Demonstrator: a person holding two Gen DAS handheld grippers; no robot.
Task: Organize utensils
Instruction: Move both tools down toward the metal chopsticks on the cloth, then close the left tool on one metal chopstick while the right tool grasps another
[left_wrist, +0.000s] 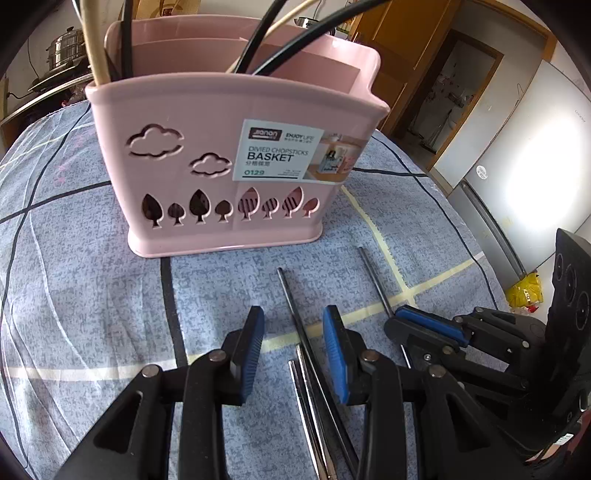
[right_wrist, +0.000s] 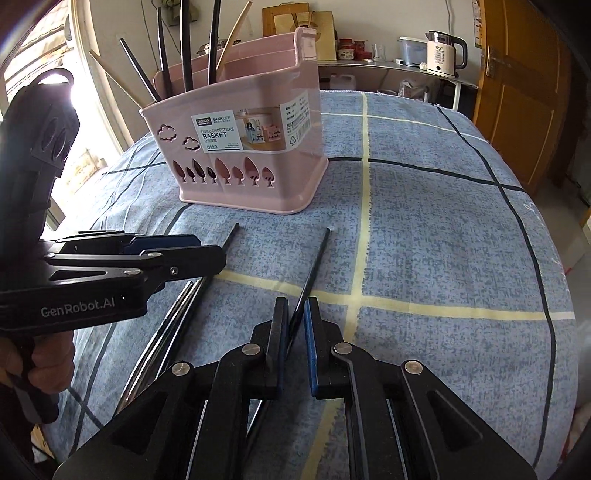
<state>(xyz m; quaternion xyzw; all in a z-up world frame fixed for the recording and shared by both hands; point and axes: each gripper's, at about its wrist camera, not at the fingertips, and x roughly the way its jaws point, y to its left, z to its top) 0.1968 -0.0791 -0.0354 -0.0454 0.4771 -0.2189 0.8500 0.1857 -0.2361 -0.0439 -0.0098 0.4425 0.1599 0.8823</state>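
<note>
Covering the whole work surface was a blue checked cloth (right_wrist: 424, 229) with dark and cream lines. On it, toward the far side, stood a pink divided chopstick basket (left_wrist: 207, 155), upright, its labelled front with cloud and tree cut-outs facing both cameras. Black and pale wooden chopsticks (right_wrist: 184, 48) leaned out of its compartments; which compartment each stood in could not be told.

Behind the cloth in the right wrist view a wooden door (right_wrist: 517, 92) and a shelf with a white kettle (right_wrist: 441, 55) were visible. A steel steamer pot (left_wrist: 66, 48) sat off the cloth's far left edge in the left wrist view.

Nearer the cameras, the left gripper (left_wrist: 293, 354) hung low over the cloth with its jaws spread wide. Several metal chopsticks (left_wrist: 314, 398) lay side by side on the cloth and ran up between its blue pads (left_wrist: 253, 354) without touching either.

Just beside it, the right gripper (right_wrist: 295, 343) had its jaws drawn narrow around a single dark chopstick (right_wrist: 317, 258), which pointed toward the basket and lay apart from the others. Whether the pads actually pinched it could not be told. Nothing stood between the loose chopsticks and the basket.
</note>
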